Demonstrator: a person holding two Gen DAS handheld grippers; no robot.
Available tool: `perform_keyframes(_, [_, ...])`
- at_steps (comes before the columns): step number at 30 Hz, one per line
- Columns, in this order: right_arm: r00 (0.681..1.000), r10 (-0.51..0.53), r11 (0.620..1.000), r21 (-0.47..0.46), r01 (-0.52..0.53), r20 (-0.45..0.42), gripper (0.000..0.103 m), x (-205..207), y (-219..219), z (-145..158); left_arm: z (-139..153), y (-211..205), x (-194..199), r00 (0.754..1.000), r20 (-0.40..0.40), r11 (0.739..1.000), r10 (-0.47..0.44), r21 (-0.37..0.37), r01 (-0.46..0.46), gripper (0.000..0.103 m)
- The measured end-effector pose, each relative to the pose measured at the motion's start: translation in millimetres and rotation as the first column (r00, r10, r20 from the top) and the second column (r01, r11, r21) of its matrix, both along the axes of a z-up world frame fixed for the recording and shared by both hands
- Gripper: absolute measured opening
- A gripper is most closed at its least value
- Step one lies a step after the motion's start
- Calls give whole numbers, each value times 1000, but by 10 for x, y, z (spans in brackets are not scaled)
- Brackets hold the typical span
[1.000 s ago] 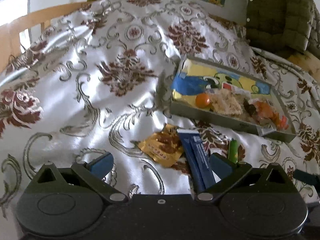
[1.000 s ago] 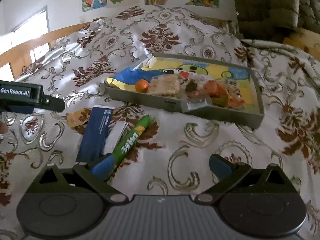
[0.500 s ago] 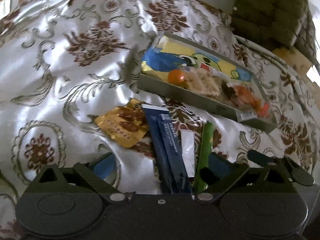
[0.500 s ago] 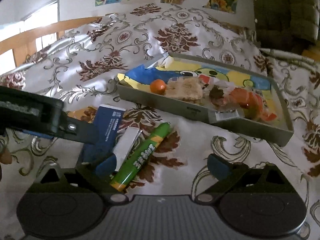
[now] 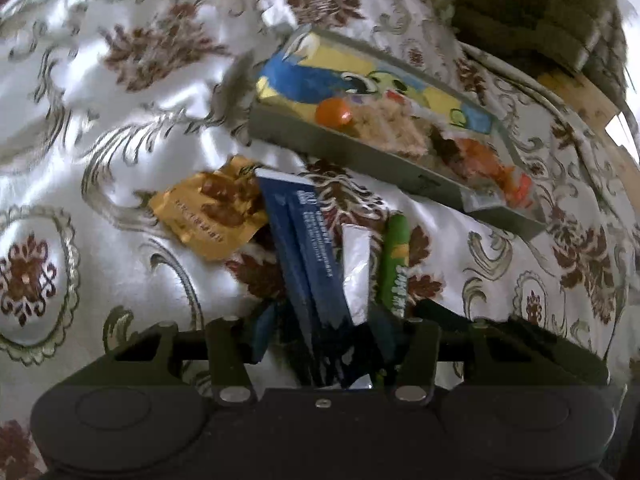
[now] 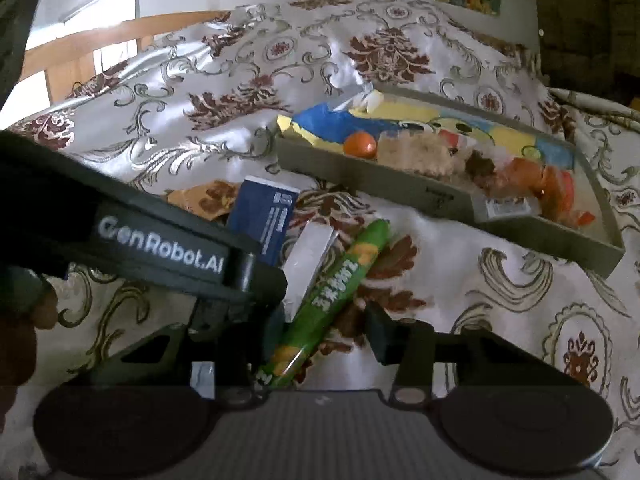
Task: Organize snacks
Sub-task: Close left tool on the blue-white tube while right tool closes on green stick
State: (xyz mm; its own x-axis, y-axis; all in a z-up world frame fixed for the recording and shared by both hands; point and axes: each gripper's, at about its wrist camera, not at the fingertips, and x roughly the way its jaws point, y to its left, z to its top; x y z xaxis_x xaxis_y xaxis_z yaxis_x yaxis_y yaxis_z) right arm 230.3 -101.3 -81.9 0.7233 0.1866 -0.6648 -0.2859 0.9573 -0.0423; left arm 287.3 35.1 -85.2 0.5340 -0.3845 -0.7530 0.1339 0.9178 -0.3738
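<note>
Both grippers have dropped toward the loose snacks on the patterned bedspread [image 5: 120, 92], and their fingers, wide apart a second ago, have just been closing. The left gripper [image 5: 324, 332] now brackets the near end of the dark blue box [image 5: 304, 248], with the silver packet [image 5: 356, 264] between its fingers too; whether the pads press yet cannot be told. The right gripper [image 6: 320, 332], half-closed, straddles the green tube [image 6: 340, 284], one finger clearly off it. A gold packet [image 5: 208, 212] lies untouched beside the box. The grey tray [image 6: 400, 188], just beyond, already holds an orange ball [image 6: 360, 145] and other wrapped snacks. Two pickups at once appear under way, with the tray the likely destination.
</note>
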Motion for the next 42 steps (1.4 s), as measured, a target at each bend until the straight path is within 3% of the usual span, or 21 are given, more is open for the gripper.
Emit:
perform_keyframes(8, [999, -37, 999, -14, 37, -8, 25, -101, -64, 116, -18, 41, 23, 999, -21, 999, 28, -17, -28, 40])
perform_keyframes(13, [998, -64, 996, -57, 64, -8, 24, -91, -89, 173, -14, 2, 7, 1000, 1, 1000, 4, -19, -3, 34])
perform_keyframes(22, [995, -46, 997, 56, 51, -91, 38, 125, -209, -21, -39, 24, 39, 1000, 9, 997, 8, -82, -7, 28])
perform_keyframes(24, [994, -46, 995, 83, 54, -98, 36, 136, -248, -27, -33, 21, 47, 1000, 5, 994, 3, -108, -2, 23])
perform_keyframes(25, [994, -48, 994, 91, 57, -98, 35, 135, -257, -25, -33, 18, 49, 1000, 2, 992, -4, -124, 4, 15])
perform_keyframes(27, [994, -50, 994, 97, 59, -97, 29, 131, -263, -27, -27, 5, 42, 1000, 2, 989, -18, -144, 18, 15])
perform_keyframes(30, [994, -56, 993, 96, 65, -94, 28, 125, -258, -24, -43, -46, 40, 999, 9, 992, -39, -120, 40, 15])
perform_keyframes(36, [993, -63, 991, 109, 74, -101, 29, 134, -266, -30, -103, -79, 71, 995, -40, 978, -90, -192, 80, 22])
perform_keyframes(42, [993, -66, 990, 115, 77, -100, 29, 130, -275, -41, -40, -157, 26, 991, 8, 979, -131, -156, 131, 16])
